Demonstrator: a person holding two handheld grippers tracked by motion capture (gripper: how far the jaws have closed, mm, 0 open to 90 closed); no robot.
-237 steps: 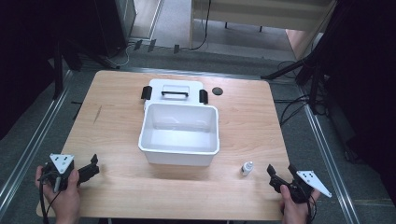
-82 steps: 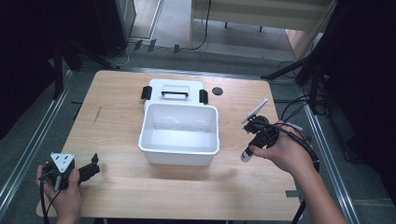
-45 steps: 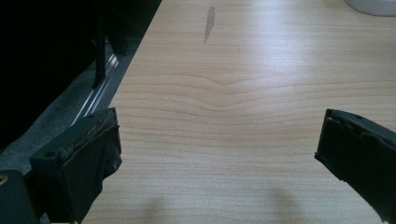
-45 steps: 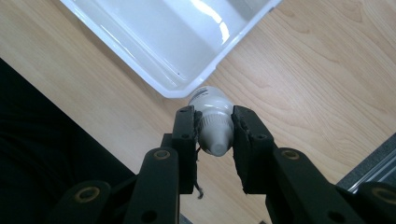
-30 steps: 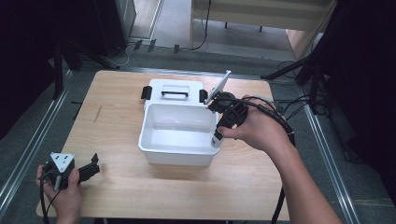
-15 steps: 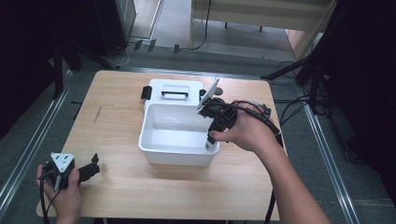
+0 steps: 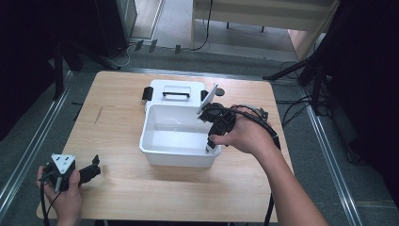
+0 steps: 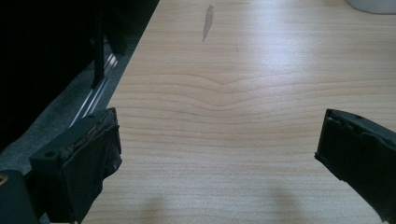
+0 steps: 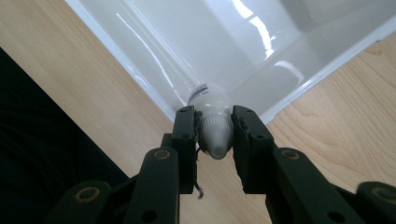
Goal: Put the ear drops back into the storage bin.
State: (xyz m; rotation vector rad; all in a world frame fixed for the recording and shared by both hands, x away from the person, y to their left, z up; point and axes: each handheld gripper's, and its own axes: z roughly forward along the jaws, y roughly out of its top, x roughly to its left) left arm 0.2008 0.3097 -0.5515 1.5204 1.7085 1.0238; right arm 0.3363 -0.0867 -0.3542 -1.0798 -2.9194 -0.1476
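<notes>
right gripper (image 9: 214,128): fingers clamped on a small white bottle (image 9: 212,116), one pad on each side of its ribbed cap. in the high view the gripper (image 7: 212,145) sits at about 4 o'clock of the tub, pointing down over the tub's near right corner.
small white bottle: seen in the right gripper view cap end towards the camera, body pointing into the tub; a dark printed label shows on the far end. in the high view it (image 7: 211,147) hangs at the inside of the tub's rim; whether it touches the wall i cannot tell.
white tub (image 7: 165,157): rectangular and open-topped, at the middle of the desk. its glossy inner wall (image 9: 261,51) shows beyond the bottle in the right gripper view.
lid (image 7: 174,89): white, with a black handle and black side latches, lying flat at 12 o'clock of the tub, touching or just beside its far rim.
left gripper (image 7: 82,173): held at 7 o'clock on the desk, well apart from the tub. in the left gripper view its fingers (image 8: 88,154) stand wide apart with nothing between them, bare wood below.
desk (image 7: 113,127): light wood, with a dark streak (image 8: 208,21) at about 9 o'clock of the tub.
right hand (image 7: 247,136): wrapped round the gripper body, cable looping over the wrist.
</notes>
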